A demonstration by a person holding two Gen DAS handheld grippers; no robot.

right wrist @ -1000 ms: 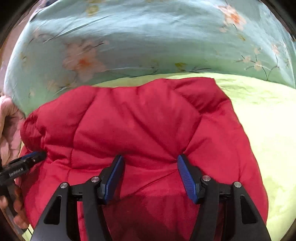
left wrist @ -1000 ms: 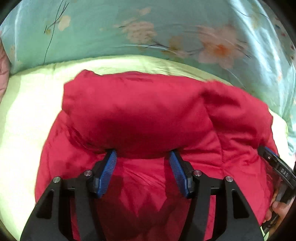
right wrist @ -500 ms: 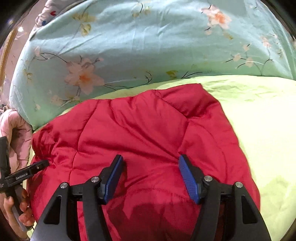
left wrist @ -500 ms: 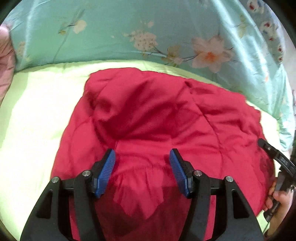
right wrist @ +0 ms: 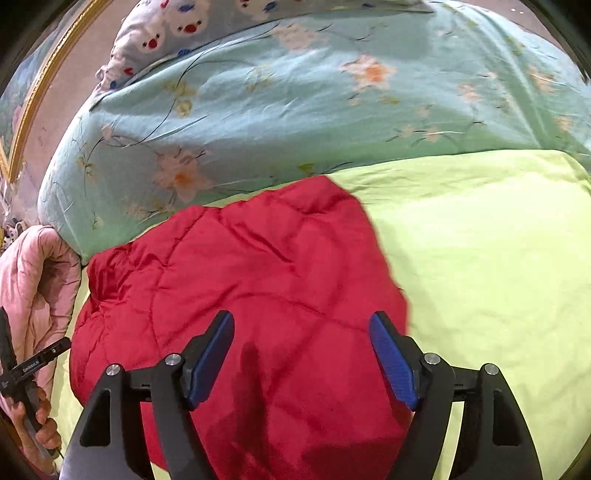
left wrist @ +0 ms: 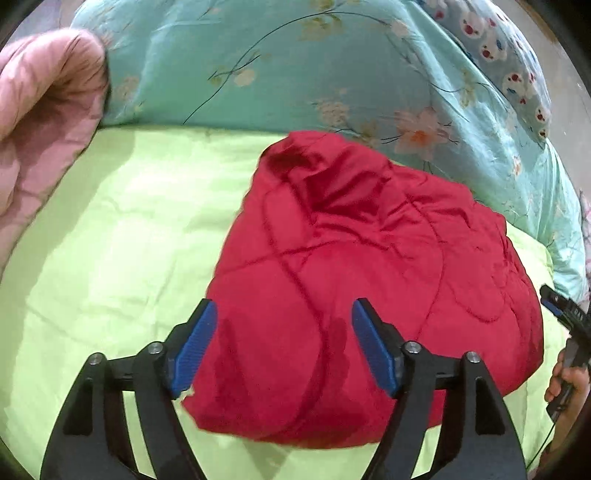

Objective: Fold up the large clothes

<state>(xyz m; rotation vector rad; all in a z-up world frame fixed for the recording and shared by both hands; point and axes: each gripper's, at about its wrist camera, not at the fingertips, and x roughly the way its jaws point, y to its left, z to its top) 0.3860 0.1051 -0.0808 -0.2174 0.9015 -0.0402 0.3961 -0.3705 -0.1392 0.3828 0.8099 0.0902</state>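
The lime-green sheet (left wrist: 122, 236) of the bed fills both views, and that is the working surface. Along its far edge lies a bulky teal floral quilt (left wrist: 295, 74), pushed back, I'd judge, to leave room for folding. A cartoon-print pillow (right wrist: 177, 26) sits behind the quilt. At the bed's left edge a pink quilted cover (left wrist: 40, 110) is bunched up, out of the way.

Now the main item: the red padded jacket (left wrist: 369, 277) lies in a compact, puffy bundle on the sheet, its far end just against the quilt, its near edge pointing at the person. It looks folded over on itself already, so this fold seems done or close to it.

Both grippers hover above the near part of the bundle. The left gripper (left wrist: 284, 347) has just been opening its jaws; they stand wide, with red fabric seen below between them but the blue pads not pressing it. Same story on the right gripper (right wrist: 301, 360): jaws just opened, wide, nothing pinched. That reads as a release, letting the jacket settle.

At the left edge of the right view, a hand (right wrist: 42, 432) grips the left tool's handle; a hand (left wrist: 567, 380) shows likewise at the right edge of the left view.
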